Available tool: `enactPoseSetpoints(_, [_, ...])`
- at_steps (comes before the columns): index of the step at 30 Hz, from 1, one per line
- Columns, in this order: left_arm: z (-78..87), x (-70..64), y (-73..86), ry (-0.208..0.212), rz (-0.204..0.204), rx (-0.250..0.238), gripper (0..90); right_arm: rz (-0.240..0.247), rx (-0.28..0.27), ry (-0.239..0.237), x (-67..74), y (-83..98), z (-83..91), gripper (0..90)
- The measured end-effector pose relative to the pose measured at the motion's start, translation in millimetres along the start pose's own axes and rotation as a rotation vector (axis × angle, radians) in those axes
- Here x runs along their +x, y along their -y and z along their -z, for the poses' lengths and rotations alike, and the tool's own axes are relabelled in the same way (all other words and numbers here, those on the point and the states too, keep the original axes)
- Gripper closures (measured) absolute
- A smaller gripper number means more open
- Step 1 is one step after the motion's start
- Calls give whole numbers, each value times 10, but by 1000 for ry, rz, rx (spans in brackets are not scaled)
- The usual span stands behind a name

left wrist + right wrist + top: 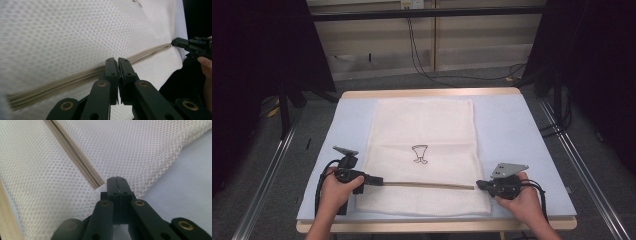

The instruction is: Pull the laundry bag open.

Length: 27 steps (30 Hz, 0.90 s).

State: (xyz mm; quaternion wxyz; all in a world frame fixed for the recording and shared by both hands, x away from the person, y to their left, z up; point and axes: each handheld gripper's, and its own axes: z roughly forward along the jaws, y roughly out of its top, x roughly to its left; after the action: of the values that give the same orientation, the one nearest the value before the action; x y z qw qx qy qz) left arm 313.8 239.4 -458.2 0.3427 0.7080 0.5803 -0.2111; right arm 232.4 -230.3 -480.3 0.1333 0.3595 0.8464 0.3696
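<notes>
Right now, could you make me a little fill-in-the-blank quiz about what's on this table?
1. The mesh bag lies flat on a pale ____ mat.
2. A beige ____ runs across the bag near its front edge, from the left gripper to the right gripper.
3. Both grippers' jaws are ____.
4. A small dark ____ marks the bag's middle.

Missing words: blue; zipper; shut; drawing

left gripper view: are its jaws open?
No, the left gripper jaws stand pressed together over the zipper of the mesh bag.
</notes>
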Motion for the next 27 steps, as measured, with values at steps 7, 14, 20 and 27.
enactPoseSetpoints(7, [173,127,29,-6,4,-29,873,3,-1,1,2,0,0,900])
enactPoseSetpoints(14, [375,311,91,-9,38,-57,871,3,-1,-1,2,0,0,900])
enactPoseSetpoints(20, [517,456,160,-52,85,-71,872,4,0,-1,0,-1,0,900])
enactPoseSetpoints(27, [550,534,188,-51,77,-60,841,-1,-1,-1,1,-1,0,900])
